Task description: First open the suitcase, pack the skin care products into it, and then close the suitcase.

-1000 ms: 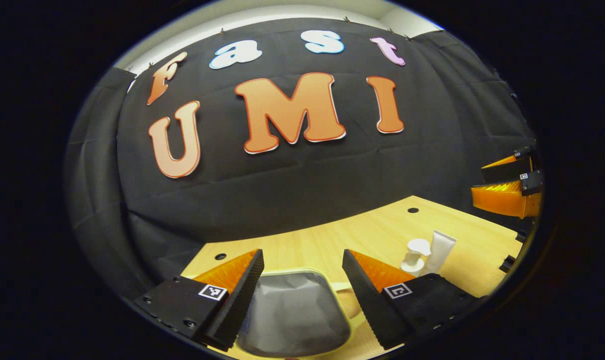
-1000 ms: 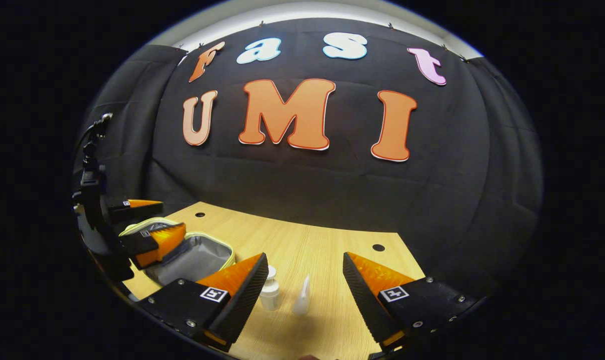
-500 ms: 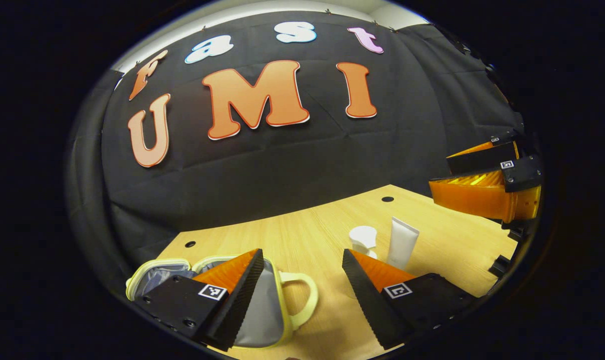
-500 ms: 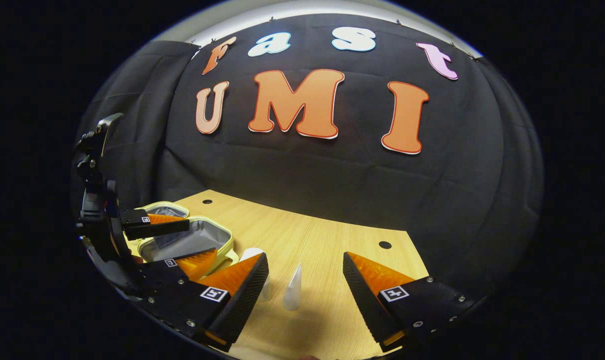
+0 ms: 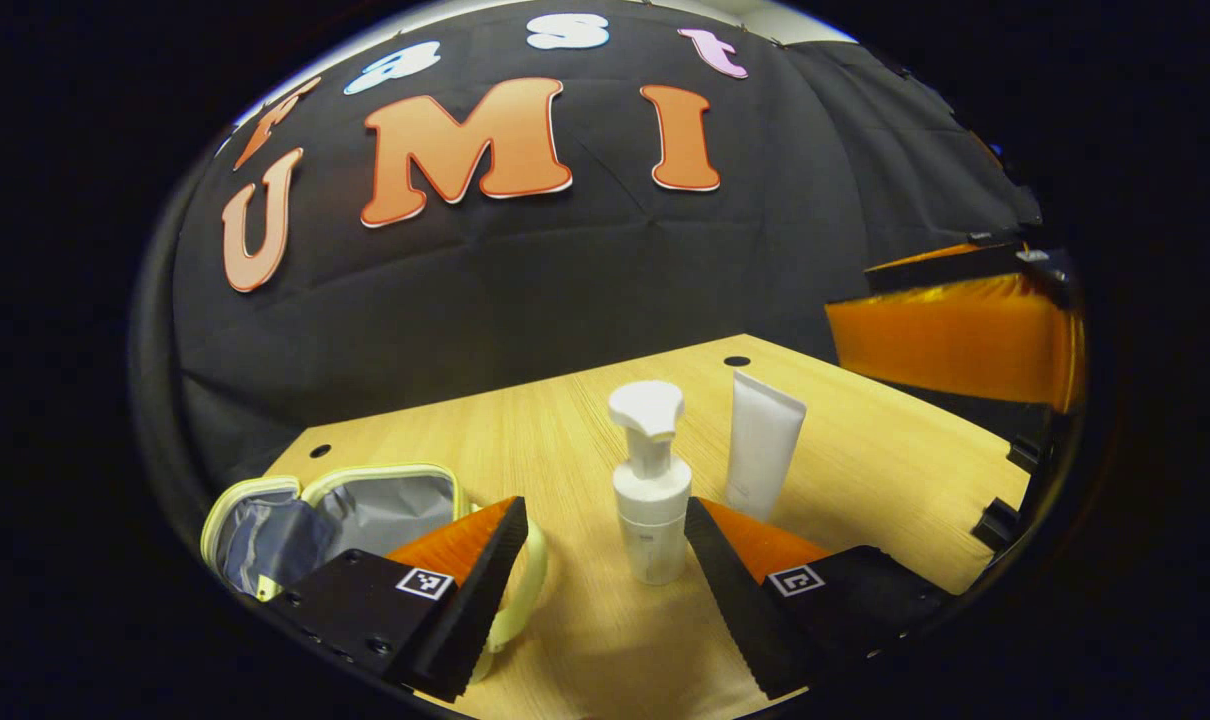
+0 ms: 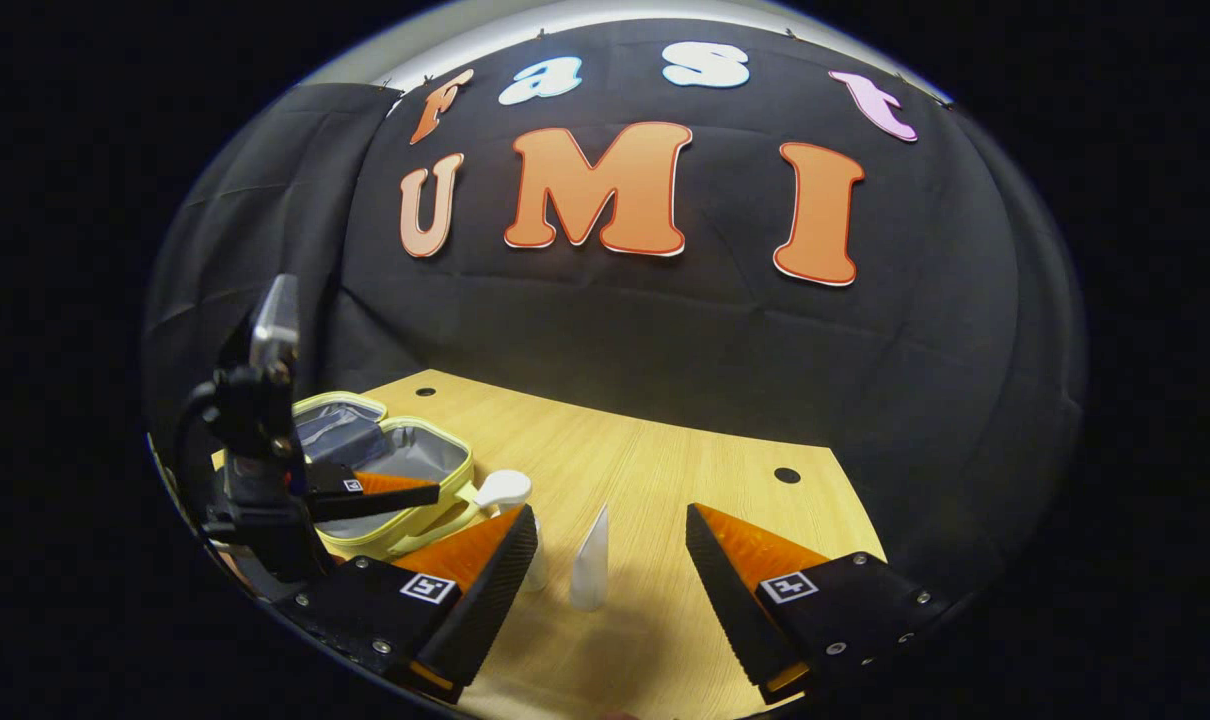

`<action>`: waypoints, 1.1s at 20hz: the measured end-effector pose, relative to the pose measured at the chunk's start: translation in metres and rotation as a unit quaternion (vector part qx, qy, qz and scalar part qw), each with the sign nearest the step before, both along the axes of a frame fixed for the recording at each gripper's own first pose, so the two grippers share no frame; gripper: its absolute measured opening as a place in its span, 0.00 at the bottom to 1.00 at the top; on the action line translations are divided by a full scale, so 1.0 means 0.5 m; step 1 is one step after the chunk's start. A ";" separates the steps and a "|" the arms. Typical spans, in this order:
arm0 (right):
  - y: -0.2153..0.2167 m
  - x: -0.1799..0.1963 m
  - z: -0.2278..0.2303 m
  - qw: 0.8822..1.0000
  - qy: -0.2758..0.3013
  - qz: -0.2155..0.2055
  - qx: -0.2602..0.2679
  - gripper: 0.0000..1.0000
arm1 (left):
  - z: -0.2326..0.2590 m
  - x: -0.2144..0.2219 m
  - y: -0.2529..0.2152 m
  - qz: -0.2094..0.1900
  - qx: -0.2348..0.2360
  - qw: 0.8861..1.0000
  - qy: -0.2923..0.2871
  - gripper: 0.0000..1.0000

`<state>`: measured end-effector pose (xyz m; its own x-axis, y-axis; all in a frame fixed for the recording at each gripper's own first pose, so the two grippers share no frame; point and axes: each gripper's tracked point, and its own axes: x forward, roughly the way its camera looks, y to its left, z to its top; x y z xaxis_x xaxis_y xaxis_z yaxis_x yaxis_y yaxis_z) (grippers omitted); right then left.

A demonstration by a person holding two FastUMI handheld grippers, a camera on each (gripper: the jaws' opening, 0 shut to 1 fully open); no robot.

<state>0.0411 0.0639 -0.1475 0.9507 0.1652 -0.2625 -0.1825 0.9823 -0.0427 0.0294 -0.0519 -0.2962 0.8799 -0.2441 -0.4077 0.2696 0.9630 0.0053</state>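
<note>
The pump bottle (image 5: 651,500), judged light, rigid, slippery and easily tipped, is best taken at its body; both tongs, left (image 5: 605,590) and right (image 6: 610,590), are held apart, empty.

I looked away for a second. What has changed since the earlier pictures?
The left gripper swung from over the open suitcase toward the pump bottle, now between its open jaws, ungrasped. The right gripper stays open before the tube. Bottle, tube and suitcase kept their places.
</note>
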 end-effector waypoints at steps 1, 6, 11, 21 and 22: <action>-0.005 0.000 -0.010 1.000 0.004 -0.001 0.000 0.95 | -0.017 0.003 -0.007 -0.002 -0.003 1.000 0.007 0.98; -0.025 0.003 -0.070 1.000 0.025 -0.005 -0.005 0.95 | -0.072 0.037 -0.051 -0.020 -0.049 0.998 0.035 0.92; -0.022 0.013 -0.144 0.998 0.054 0.003 -0.010 0.95 | -0.115 0.072 -0.089 -0.036 -0.072 0.996 0.045 0.68; 0.012 0.068 -0.271 0.996 0.079 0.047 -0.003 0.96 | -0.074 0.089 -0.052 -0.011 -0.094 0.995 0.032 0.56; 0.017 0.072 -0.276 0.995 0.080 0.053 -0.002 0.96 | -0.064 0.089 -0.045 -0.005 -0.098 0.995 0.032 0.56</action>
<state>0.0770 0.0725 -0.2857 0.8735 0.2610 -0.4109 -0.2902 0.9569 -0.0089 0.0739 -0.0742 -0.3283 0.8509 -0.3329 -0.4065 0.2724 0.9411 -0.2005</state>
